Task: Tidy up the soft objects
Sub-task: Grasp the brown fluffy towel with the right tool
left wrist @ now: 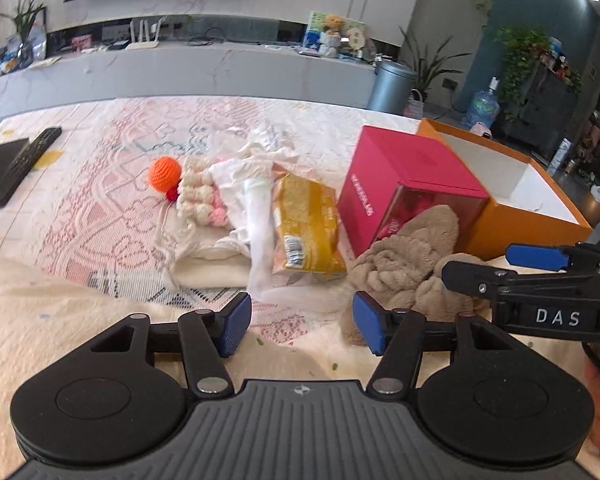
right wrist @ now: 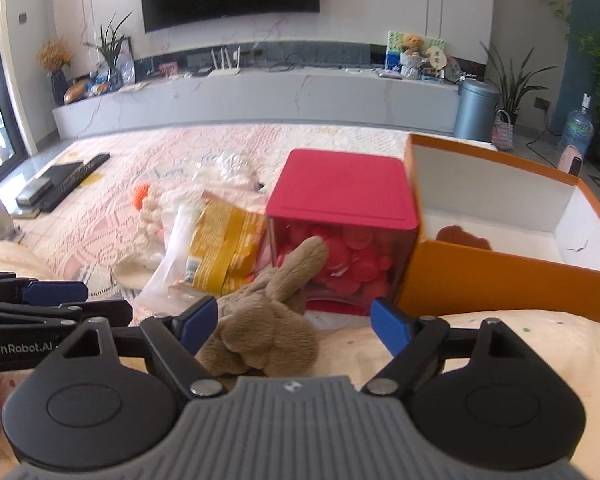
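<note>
Your left wrist camera sits low over the patterned cloth (left wrist: 100,208), looking forward and downward past its own fingers toward the TV wall. Your right wrist camera looks the same way from just beside it, further right and closer to the orange box (right wrist: 500,276). Both views share the brown plush toy (left wrist: 404,264) (right wrist: 268,320), the red box (left wrist: 412,168) (right wrist: 340,188), the yellow packet (left wrist: 308,228) (right wrist: 224,248) and the far counter. Each camera catches the other gripper at its frame edge.

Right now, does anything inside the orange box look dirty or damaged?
Yes. The orange box has a dark reddish-brown stain on its white floor near the front wall, like a dried spill. Otherwise it holds nothing.
</note>
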A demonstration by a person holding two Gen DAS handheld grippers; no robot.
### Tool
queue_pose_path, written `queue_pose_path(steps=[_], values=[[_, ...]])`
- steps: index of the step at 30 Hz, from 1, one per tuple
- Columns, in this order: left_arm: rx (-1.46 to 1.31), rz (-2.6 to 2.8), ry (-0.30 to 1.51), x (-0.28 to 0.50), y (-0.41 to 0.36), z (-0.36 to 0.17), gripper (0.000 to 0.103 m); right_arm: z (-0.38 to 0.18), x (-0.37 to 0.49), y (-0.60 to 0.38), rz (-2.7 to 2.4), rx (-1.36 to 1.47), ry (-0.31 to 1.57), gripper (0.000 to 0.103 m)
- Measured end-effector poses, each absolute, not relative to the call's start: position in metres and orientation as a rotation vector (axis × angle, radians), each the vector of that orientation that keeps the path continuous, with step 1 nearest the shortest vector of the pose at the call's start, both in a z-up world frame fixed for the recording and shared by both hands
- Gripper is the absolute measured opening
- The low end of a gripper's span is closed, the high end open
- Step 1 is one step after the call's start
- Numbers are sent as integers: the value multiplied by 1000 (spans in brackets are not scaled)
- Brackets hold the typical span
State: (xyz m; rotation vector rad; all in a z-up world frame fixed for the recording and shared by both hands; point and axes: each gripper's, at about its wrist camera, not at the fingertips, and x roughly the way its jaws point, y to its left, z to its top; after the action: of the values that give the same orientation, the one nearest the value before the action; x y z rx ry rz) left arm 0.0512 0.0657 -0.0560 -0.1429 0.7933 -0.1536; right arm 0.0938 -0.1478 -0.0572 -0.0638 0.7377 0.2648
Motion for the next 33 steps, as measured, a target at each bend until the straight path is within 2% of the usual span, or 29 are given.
queue_pose_path(steps=[9,10,13,15,16,17,20,23,27,33], values=[[-132,-162,828,58,63,-70,69,-76,111,-136,288,-49,814,83],[-138,-159,832,59,64,-71,69,-79,113,-135,290,-49,823,80],[-146,-154,838,60,64,-72,69,-85,119,-134,320,-34,859,61],[-138,-150,841,60,62,-73,69,-87,120,-132,337,-39,862,55],[-131,-146,844,61,61,-73,69,-87,119,-131,350,-41,861,47],[-126,-143,844,61,60,-73,69,-88,118,-130,359,-46,859,45],[-125,-145,825,61,59,-69,60,-85,113,-129,370,-60,833,40],[-157,-181,810,65,63,-65,54,-73,107,-132,390,-60,777,40],[-130,-203,821,82,61,-62,53,-70,110,-129,417,-115,758,40],[-108,-217,897,119,57,-78,53,-93,132,-127,446,-136,880,41]])
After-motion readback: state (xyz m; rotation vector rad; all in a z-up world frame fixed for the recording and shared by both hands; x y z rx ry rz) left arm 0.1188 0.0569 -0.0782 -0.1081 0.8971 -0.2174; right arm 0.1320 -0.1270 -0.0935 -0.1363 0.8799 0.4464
